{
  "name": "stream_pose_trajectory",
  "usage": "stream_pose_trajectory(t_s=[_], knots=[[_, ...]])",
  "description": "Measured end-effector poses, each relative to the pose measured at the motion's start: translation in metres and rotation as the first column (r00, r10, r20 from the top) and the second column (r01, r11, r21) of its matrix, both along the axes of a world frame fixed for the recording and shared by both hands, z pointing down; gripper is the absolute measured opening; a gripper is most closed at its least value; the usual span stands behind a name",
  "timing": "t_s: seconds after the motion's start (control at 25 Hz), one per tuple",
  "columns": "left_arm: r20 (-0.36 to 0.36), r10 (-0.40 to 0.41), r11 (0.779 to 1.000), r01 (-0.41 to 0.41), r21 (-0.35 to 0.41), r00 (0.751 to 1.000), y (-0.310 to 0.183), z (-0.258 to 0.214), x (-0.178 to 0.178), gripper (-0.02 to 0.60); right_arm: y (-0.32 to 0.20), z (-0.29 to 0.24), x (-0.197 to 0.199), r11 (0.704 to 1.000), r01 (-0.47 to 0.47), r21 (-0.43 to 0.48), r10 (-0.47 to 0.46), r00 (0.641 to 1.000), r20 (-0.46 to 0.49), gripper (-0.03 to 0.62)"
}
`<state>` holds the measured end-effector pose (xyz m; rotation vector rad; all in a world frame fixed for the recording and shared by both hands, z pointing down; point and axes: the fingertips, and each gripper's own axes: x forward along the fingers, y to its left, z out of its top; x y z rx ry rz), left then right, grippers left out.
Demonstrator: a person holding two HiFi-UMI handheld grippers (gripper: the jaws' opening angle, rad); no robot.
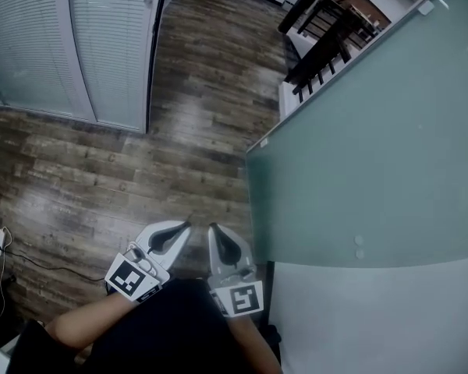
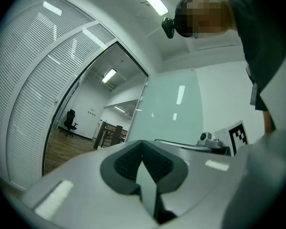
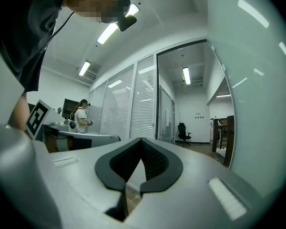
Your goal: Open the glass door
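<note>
The frosted glass door fills the right of the head view; its free edge stands over the wood floor, and the doorway beside it is open. My left gripper and right gripper are held side by side low in the middle, just left of that edge, apart from the glass. Both are shut with nothing between their pads. In the left gripper view the door lies ahead to the right of the left gripper. In the right gripper view the door runs along the right of the right gripper.
Slatted blind panels line the left wall. Dark tables and chairs stand beyond the door. A cable with a plug lies on the floor at left. An office chair stands past the doorway, and a person is at left.
</note>
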<state>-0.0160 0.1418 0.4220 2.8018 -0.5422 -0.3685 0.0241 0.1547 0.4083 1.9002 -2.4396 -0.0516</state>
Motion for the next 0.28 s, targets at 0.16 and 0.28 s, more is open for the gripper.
stream_pose_trajectory(t_s=[0.16,0.28], knots=[[0.004,-0.017,1.0,0.017,-0.022,1.0,-0.012,0.006,-0.007,0.0,-0.009,0.007,-0.005,1.0,0.009,-0.025,-0.009,1.0,0.008,0.0],[0.009,-0.028,0.999,0.028,-0.028,1.0,-0.018,0.008,-0.008,0.0,-0.015,0.009,-0.003,1.0,0.012,-0.026,-0.011,1.0,0.022,0.0]])
